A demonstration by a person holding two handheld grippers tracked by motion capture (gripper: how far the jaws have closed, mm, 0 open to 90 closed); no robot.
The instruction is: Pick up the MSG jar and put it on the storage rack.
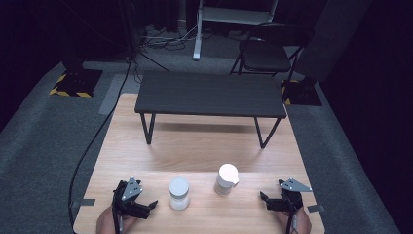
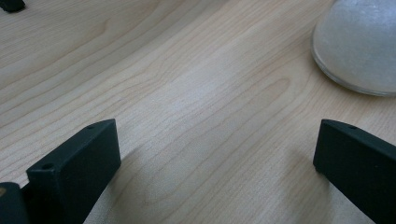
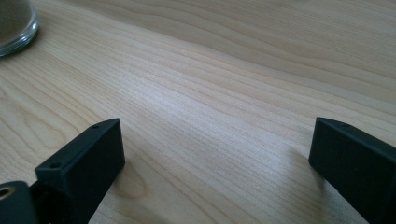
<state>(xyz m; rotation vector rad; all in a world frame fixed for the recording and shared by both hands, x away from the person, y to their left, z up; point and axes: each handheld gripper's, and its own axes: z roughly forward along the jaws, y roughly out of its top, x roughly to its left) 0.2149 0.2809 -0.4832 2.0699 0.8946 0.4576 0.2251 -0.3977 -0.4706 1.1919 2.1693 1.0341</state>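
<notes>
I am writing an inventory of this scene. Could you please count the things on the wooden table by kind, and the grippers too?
Jars with white lids: 2, left jar and right jar
Small black bench: 1
Open grippers: 2, left gripper and right gripper
Total: 5

Grey carpet (image 1: 44, 131) surrounds the wooden table (image 1: 195, 146); a dark bench (image 1: 209, 95) and folding chair (image 1: 268, 51) stand beyond.

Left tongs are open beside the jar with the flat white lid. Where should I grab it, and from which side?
Take the jar by its round body below the lid, coming in level from its left, where the left tongs already sit. It stands upright, so the jaws can straddle the straight wall; the lid probably offers less to hold.
</notes>
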